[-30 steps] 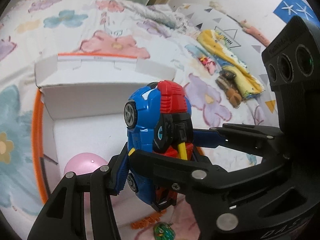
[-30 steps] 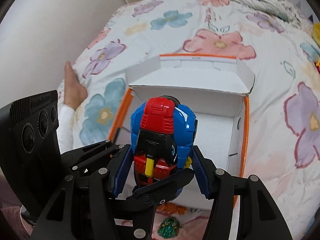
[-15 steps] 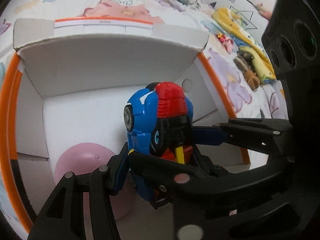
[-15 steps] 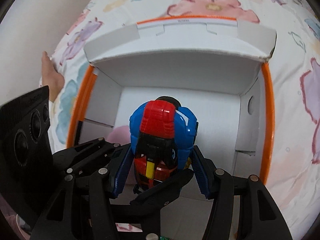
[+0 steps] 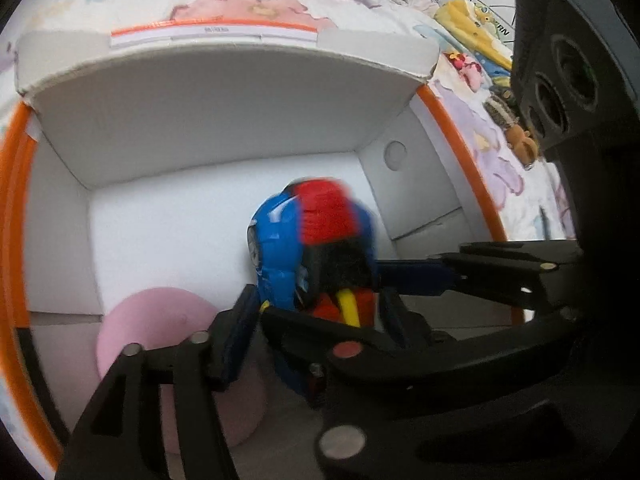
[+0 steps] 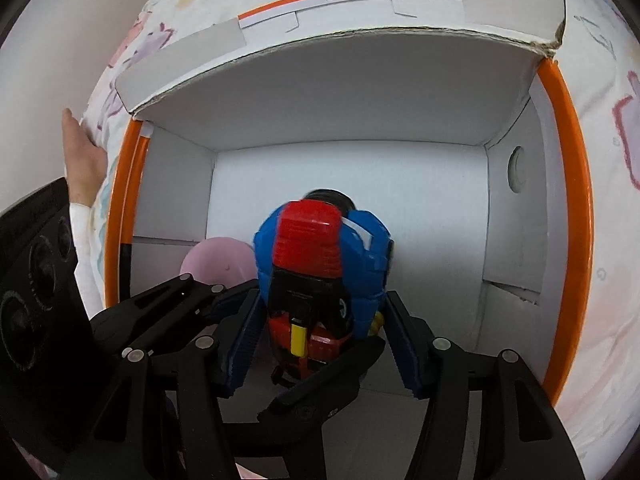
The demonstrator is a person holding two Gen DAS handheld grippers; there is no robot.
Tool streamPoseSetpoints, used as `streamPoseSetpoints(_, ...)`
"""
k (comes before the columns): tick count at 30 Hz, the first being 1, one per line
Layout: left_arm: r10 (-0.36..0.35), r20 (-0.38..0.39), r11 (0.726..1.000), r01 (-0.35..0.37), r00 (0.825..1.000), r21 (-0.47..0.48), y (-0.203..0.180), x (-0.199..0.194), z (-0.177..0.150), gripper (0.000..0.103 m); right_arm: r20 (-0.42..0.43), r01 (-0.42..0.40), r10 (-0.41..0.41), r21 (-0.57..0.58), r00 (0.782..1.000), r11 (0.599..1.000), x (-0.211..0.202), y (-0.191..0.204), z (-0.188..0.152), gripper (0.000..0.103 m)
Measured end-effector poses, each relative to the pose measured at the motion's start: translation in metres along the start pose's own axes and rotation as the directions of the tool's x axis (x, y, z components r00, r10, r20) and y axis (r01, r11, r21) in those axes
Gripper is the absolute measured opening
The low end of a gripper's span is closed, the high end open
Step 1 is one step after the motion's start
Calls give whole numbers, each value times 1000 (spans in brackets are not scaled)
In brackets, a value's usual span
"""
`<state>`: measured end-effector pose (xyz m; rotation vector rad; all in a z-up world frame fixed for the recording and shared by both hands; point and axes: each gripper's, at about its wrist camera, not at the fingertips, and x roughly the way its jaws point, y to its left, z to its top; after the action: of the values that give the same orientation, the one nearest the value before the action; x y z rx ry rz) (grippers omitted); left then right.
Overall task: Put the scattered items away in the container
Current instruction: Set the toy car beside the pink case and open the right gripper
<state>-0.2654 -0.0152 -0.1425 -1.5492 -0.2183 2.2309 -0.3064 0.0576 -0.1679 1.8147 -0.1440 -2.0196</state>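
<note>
Left tongs [image 5: 308, 320] and right tongs [image 6: 320, 332] both reach down into the white box [image 6: 348, 92], set crosswise round one toy. Both pairs of jaws have just been opening. Blue pads of the right tongs stand just off the toy's flanks; the left pair looks slack too, though blur hides any contact. Red-and-blue robot car [image 6: 320, 256] stands nose-up between them, low over the box floor. Pink ball [image 5: 160, 320] lies in the box's near left corner. Box sits on the floral bed [image 6: 600, 128], orange rim [image 6: 576, 184] showing. A hand [image 6: 82, 152] rests at the bed's left edge.
</note>
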Motion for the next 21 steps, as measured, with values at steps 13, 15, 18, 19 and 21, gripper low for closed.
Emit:
streamPoseSetpoints(13, 13, 81, 999, -16, 997, 42, -12, -40, -4, 84, 97, -40, 41, -13, 994, 999, -43, 10, -12, 69)
streamPoseSetpoints(15, 9, 96, 999, -14, 995, 47, -19, -50, -6, 84, 123, -45, 48, -22, 991, 999, -56, 15, -19, 69)
streamPoseSetpoints(18, -9, 125, 998, 2, 992, 60, -28, -69, -9, 84, 165, -55, 62, -46, 984, 997, -76, 28, -30, 69)
streamPoseSetpoints(19, -10, 134, 998, 1, 991, 65, -33, -74, -10, 87, 174, -60, 68, -49, 982, 997, -81, 31, -33, 69)
streamPoseSetpoints(21, -14, 156, 997, 2, 988, 76, -39, -88, -17, 94, 200, -76, 87, -62, 976, 995, -97, 36, -45, 69)
